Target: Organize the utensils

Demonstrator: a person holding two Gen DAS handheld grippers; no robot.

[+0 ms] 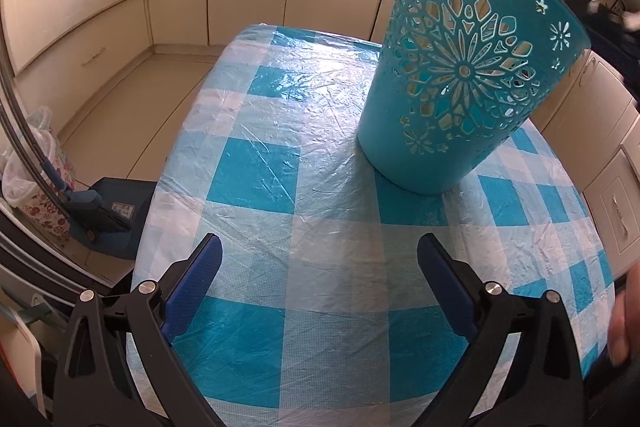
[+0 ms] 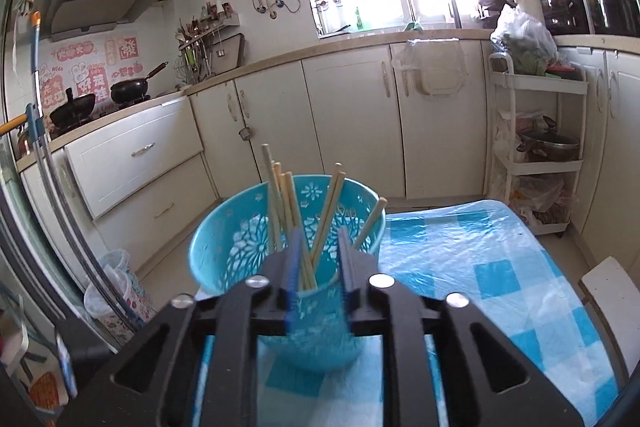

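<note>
A teal plastic basket with flower cut-outs [image 1: 452, 79] stands on the blue-and-white checked table [image 1: 280, 155], far right in the left wrist view. My left gripper [image 1: 320, 255] is open and empty, low over the table, short of the basket. In the right wrist view the basket [image 2: 240, 247] holds several wooden chopsticks [image 2: 286, 203] that lean against its rim. My right gripper [image 2: 320, 239] hovers just above the basket's near rim, its blue pads [image 2: 295, 259] a narrow gap apart, with nothing clearly gripped between them.
Cream kitchen cabinets [image 2: 352, 123] run behind the table. A white trolley with pots and bags [image 2: 536, 147] stands at the right. A blue dustpan and brush [image 1: 108, 215] and a lined bin [image 1: 32, 163] sit on the floor left of the table.
</note>
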